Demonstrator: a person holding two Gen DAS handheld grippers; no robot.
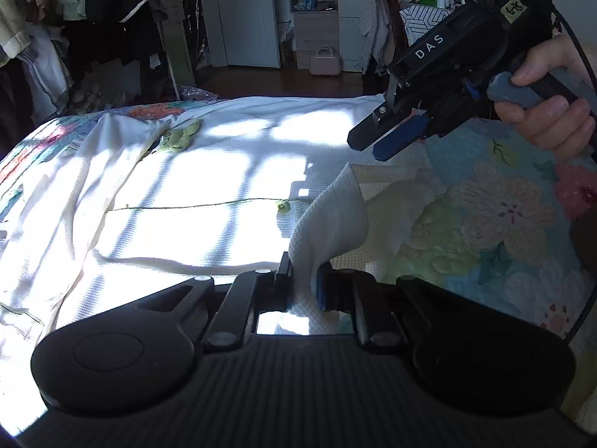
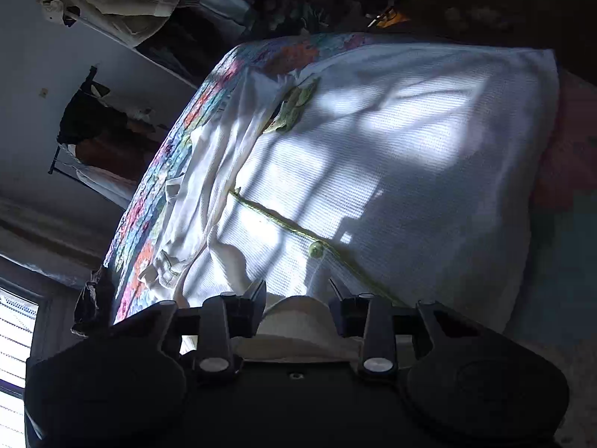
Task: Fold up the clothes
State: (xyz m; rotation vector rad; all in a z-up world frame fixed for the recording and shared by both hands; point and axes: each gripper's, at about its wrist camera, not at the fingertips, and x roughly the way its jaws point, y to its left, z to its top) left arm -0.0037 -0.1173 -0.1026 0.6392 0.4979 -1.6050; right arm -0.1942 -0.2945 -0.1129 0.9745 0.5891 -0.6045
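White waffle-knit top (image 1: 224,171) on the bed (image 1: 496,224) looks soft and limp, so our left gripper (image 1: 304,280) pinches its hem corner while our right gripper (image 2: 297,293) hangs released.

Sunlit floral quilt (image 1: 485,216), white door (image 1: 248,15)

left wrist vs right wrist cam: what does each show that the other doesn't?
Only the left wrist view: the left tongs shut on a lifted fold of the white garment, the right tongs from outside, held by a hand above the floral bedspread, and a door behind.

Only the right wrist view: the right tongs from behind, jaws apart over the cloth, and a bright window.

Both: the garment, its green trim line with green button, green leaf patch, and hanging clothes.
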